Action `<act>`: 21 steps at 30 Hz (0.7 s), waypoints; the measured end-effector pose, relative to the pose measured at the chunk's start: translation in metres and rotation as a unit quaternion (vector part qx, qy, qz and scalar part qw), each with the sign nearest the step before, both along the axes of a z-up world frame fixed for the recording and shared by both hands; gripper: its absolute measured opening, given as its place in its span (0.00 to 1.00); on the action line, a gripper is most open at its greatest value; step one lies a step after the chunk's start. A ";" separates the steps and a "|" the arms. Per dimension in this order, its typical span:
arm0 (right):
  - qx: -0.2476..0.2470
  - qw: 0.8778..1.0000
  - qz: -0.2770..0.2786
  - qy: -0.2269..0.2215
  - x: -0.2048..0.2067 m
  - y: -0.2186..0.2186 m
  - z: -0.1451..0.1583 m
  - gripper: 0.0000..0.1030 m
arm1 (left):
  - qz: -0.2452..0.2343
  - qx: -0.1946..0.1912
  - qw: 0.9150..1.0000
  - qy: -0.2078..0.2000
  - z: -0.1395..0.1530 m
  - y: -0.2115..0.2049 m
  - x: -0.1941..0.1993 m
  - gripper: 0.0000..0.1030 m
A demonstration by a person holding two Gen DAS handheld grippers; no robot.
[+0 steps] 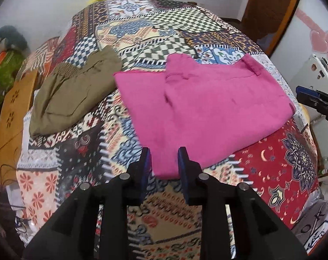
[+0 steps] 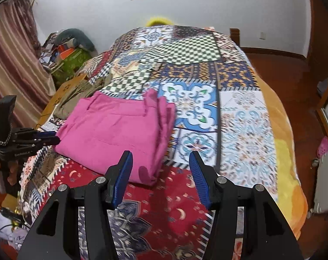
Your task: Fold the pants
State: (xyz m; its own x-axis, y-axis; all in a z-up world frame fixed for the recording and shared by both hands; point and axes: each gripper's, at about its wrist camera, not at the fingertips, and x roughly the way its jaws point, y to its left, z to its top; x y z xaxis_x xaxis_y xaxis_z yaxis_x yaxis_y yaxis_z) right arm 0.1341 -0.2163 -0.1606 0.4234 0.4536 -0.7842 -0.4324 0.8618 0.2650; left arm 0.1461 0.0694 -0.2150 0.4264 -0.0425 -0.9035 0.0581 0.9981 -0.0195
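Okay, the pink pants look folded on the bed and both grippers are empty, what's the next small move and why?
Probably lift both grippers clear. The pink pants already lie as a compact folded stack on the patterned bedspread, beside the folded olive pants. The left gripper and the right gripper hold nothing, fingers apart, near the stack's near edge.

walls [image 2: 207,4] white | floor [image 2: 294,82] red-brown | curtain [image 2: 10,49] striped

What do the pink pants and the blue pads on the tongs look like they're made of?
Pink pants: probably woven cotton-type cloth, matte, with soft creases and stitched seams.
Blue pads: likely rubber or soft plastic, judging by their fine ribbing; hard to say which.
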 end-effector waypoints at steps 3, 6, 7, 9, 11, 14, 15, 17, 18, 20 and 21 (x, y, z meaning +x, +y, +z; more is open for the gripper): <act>0.000 1.000 0.021 -0.001 0.004 0.019 -0.002 0.49 | 0.009 -0.007 1.000 -0.015 0.010 0.007 -0.005 0.25; -0.002 0.999 0.039 -0.002 0.007 0.034 -0.005 0.49 | 0.010 -0.034 0.999 -0.033 0.021 0.009 -0.002 0.25; -0.002 0.999 0.046 -0.002 0.007 0.040 -0.006 0.49 | 0.007 -0.047 0.998 -0.035 0.023 0.007 0.001 0.25; -0.002 0.998 0.059 -0.001 0.009 0.051 -0.009 0.49 | -0.005 -0.067 0.997 -0.039 0.024 -0.001 0.006 0.25; -0.004 0.997 0.073 0.002 0.010 0.060 -0.014 0.49 | -0.020 -0.070 0.996 -0.040 0.021 -0.014 0.012 0.25; -0.014 0.996 0.088 0.010 0.010 0.067 -0.024 0.49 | -0.036 -0.054 0.998 -0.022 0.002 -0.028 0.019 0.25; -0.018 0.995 0.092 0.015 0.010 0.069 -0.028 0.49 | -0.032 -0.049 0.998 -0.015 -0.006 -0.028 0.021 0.25; -0.017 0.995 0.097 0.024 0.010 0.067 -0.036 0.49 | -0.019 -0.056 0.998 -0.004 -0.017 -0.019 0.021 0.25; -0.014 0.995 0.098 0.025 0.009 0.065 -0.037 0.49 | -0.011 -0.068 0.998 -0.003 -0.018 -0.012 0.020 0.25; -0.016 0.995 0.098 0.024 0.008 0.061 -0.035 0.49 | 0.000 -0.078 0.997 0.002 -0.020 -0.001 0.015 0.25; -0.018 0.995 0.098 0.023 0.007 0.057 -0.033 0.49 | 0.003 -0.080 0.997 0.004 -0.020 0.004 0.012 0.25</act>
